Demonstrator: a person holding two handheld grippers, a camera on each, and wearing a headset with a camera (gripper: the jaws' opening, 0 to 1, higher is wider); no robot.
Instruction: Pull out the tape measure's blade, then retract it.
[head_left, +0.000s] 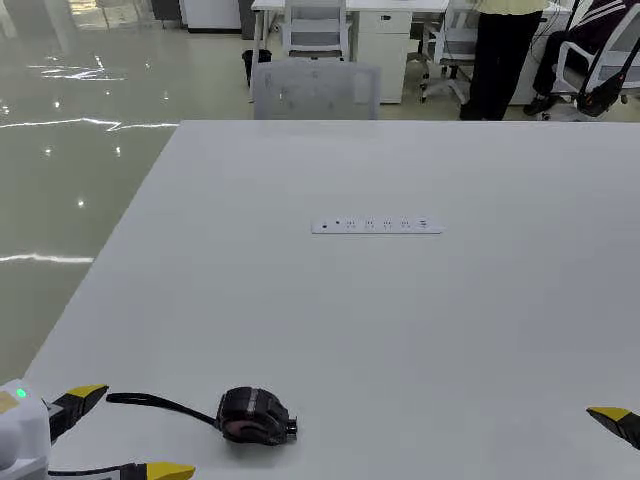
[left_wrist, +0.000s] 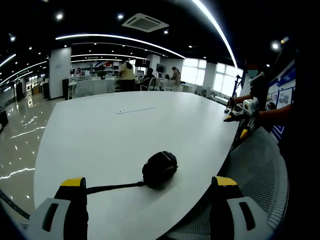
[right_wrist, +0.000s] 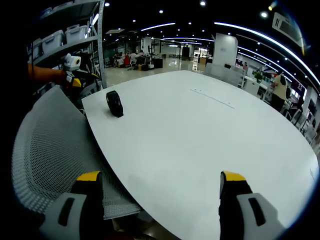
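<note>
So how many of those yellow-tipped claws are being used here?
2. The left claw is at the table's near left corner, beside the tape measure; the right claw is at the near right edge.

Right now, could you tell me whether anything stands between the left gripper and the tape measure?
Nothing visible does. The tape measure lies ahead of the open left gripper, only its own strap between them.
</note>
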